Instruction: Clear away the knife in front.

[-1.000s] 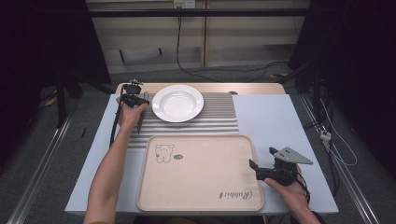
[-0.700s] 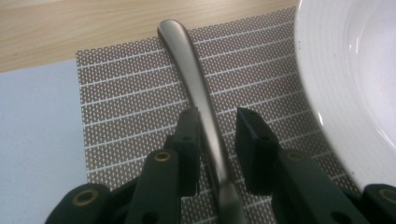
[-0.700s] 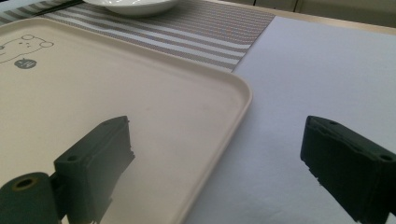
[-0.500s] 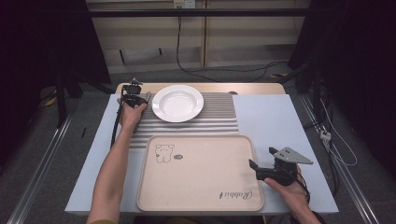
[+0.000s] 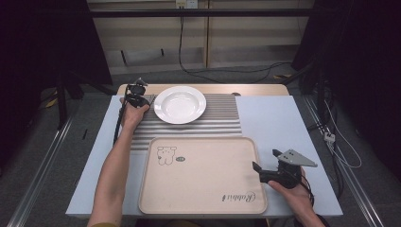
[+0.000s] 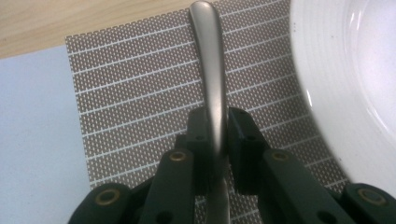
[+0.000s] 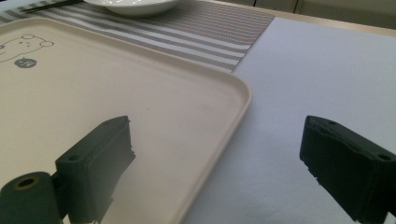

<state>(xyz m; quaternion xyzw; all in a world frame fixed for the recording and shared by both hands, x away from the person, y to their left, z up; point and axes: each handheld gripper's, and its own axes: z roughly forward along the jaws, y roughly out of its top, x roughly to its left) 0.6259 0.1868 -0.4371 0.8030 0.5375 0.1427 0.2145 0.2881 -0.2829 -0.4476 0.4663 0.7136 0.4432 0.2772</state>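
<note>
Your left gripper [image 6: 215, 135] is clamping the utensil handle [image 6: 211, 60], which is running straight ahead beside the plate [image 6: 355, 79]; your right gripper's [image 7: 219, 163] fingers are gaping over the tray's [image 7: 140, 107] edge.

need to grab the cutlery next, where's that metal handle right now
The metal handle is clamped in the left gripper, lying on the striped mat just left of the white plate, at the table's far left.
</note>
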